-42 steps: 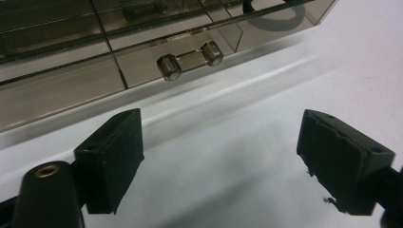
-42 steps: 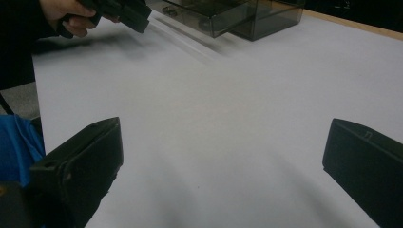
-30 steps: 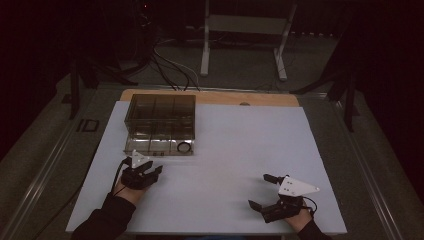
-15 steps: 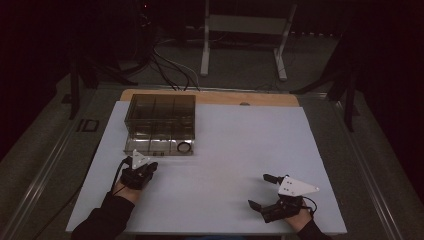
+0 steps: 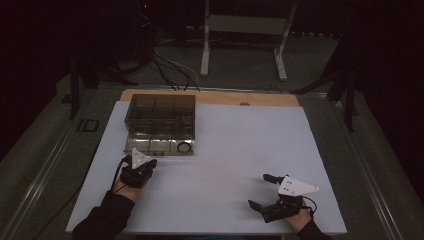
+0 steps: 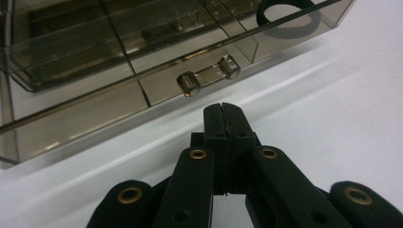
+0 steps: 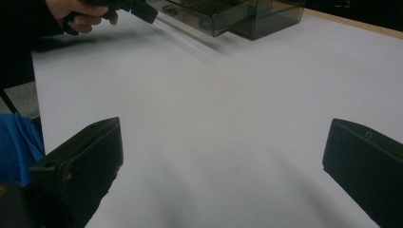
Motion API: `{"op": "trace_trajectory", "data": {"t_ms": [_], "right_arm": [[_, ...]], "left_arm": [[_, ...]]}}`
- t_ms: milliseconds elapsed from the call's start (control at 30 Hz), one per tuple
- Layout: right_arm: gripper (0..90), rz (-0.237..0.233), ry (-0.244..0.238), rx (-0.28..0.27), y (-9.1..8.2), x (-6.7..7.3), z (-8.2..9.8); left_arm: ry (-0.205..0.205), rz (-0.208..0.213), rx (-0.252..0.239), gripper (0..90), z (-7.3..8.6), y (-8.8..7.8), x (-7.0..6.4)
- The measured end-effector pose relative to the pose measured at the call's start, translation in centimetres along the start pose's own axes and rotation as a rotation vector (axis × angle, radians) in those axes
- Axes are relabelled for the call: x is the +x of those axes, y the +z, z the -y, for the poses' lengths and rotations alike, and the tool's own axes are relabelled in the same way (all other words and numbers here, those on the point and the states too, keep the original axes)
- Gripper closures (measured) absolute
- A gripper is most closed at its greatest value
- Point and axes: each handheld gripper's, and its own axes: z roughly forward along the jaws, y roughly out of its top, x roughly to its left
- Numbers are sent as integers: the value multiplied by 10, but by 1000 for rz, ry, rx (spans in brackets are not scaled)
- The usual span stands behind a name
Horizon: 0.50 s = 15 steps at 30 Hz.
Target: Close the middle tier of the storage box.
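A smoky clear organizer box (image 5: 160, 112) with several compartments stands at the table's back left. A drawer juts out of its front, and a black ring (image 5: 185, 147) lies inside the drawer. My left gripper (image 5: 148, 163) sits just in front of that drawer. In the left gripper view its jaws (image 6: 222, 110) are pressed together with nothing between them. Their tips are a short way below the drawer's clear bar handle (image 6: 209, 76) and do not touch it. The black ring (image 6: 285, 12) shows through the drawer wall. My right gripper (image 5: 260, 190) rests near the front right, wide open and empty (image 7: 223, 156).
The white table top (image 5: 240, 145) spreads between the two grippers. A wooden strip (image 5: 215, 96) runs along its far edge. Metal stand legs (image 5: 205, 65) and cables lie on the floor behind. The other hand (image 7: 85, 12) and the box (image 7: 228, 12) appear far off in the right gripper view.
The left gripper's jaws have come together, empty, in front of the drawer. Both hands stay where they were, and the right gripper remains wide open.
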Motion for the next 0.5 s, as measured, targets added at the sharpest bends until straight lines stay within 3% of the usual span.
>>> {"op": "trace_trajectory", "data": {"t_ms": [300,500], "right_arm": [[0,0,-1,2,0,0,0],[0,2,-3,1,0,0,0]], "left_arm": [[13,-20,-22,900,-2,0,1],[21,-64,-29,900,-3,-1,4]]}}
